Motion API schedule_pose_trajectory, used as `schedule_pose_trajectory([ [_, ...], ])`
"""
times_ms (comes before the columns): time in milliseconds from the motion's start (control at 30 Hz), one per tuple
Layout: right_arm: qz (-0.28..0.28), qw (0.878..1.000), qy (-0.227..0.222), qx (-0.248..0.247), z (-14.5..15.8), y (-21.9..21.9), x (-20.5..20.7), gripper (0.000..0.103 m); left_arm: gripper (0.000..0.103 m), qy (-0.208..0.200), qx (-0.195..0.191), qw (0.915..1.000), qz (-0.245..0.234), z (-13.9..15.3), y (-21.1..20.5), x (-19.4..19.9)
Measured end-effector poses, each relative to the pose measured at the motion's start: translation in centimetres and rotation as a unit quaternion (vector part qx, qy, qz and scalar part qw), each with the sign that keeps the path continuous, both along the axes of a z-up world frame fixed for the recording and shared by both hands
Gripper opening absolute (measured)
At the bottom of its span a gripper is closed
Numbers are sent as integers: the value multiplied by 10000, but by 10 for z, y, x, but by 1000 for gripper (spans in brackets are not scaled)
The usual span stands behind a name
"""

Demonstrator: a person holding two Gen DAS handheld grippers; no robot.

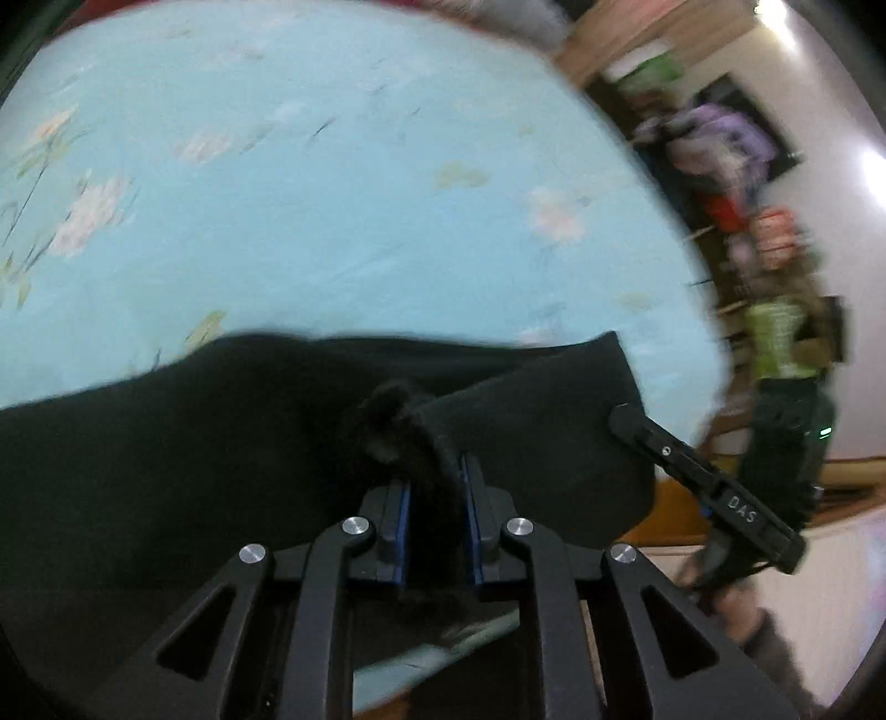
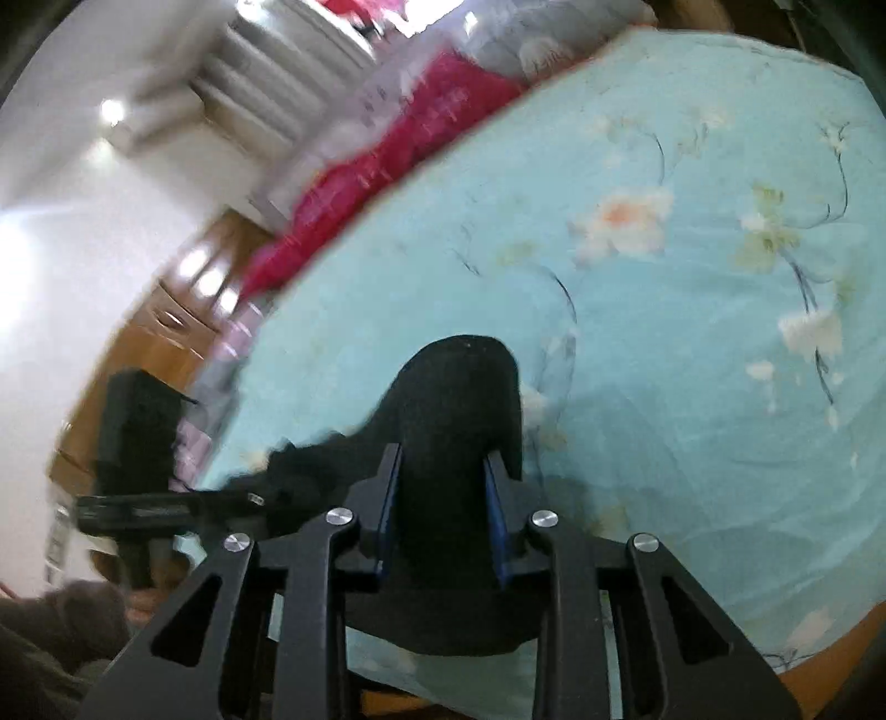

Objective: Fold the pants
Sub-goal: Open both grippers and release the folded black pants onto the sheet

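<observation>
The black pants [image 1: 166, 443] hang over a bed with a light blue flowered sheet [image 1: 332, 194]. My left gripper [image 1: 434, 471] is shut on a bunched edge of the pants and holds it above the sheet. My right gripper [image 2: 443, 471] is shut on another thick fold of the pants [image 2: 459, 399], also lifted over the sheet [image 2: 692, 332]. The right gripper also shows in the left wrist view [image 1: 626, 415], at the right end of the cloth. The left gripper shows in the right wrist view [image 2: 255, 498], at the left. Both views are motion-blurred.
A red blanket [image 2: 387, 183] and grey bedding [image 2: 531, 44] lie at the far side of the bed. Cluttered wooden shelves [image 1: 736, 183] stand beyond the bed's edge. A wooden cabinet [image 2: 166, 332] and white wall are at the left.
</observation>
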State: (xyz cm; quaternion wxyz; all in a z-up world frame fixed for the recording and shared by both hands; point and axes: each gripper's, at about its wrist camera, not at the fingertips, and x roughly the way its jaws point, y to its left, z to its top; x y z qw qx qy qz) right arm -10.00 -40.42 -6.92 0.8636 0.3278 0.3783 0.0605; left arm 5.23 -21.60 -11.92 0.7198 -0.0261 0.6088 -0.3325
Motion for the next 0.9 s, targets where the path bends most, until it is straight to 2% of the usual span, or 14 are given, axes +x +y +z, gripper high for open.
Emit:
schedule_pose_trajectory([
  [67,35,9970,584,-504,-33,2,5,36,20,3,43,10000,15,-11,0,0],
  [133,-38,9983,507,-292,-30,-2,5,44,20,73,-40,10000,13,3,5,-2],
  [200,-136,9985,509,-167,-15,-11,-2,45,17,31,-248,9997,52,22,14,-2],
  [267,-233,9996,107,-153,9,-13,-14,45,21,-85,-607,9980,117,43,22,-5],
  [367,19,9970,-762,111,39,-4,-22,45,43,-112,-881,9960,98,52,17,-10],
  [467,265,9966,-664,400,25,-1,-5,45,44,-112,-467,9988,-59,27,-1,-12],
  [533,208,9983,-64,546,-14,-5,15,44,40,-140,72,9999,-31,0,-7,-7],
  [567,138,9971,246,710,-34,-9,22,41,41,-158,148,9998,-35,-9,-9,-3],
  [600,-15,9947,193,1005,-45,-17,22,33,41,-119,56,9999,-12,-7,-6,-1],
  [667,-79,9901,275,1377,-40,-26,25,34,40,144,-132,9998,104,10,3,0],
  [733,-115,9925,11,1217,-20,-28,12,37,42,135,-440,9989,-57,23,8,-4],
  [767,-42,9941,-163,1073,-10,-26,2,38,48,44,-550,9984,-153,30,9,-9],
  [800,67,9944,-312,1012,-4,-23,-11,39,56,9,-573,9982,-179,30,10,-13],
  [900,80,9937,-96,1113,-23,-14,-27,43,57,75,-201,9994,-263,3,1,-19],
])
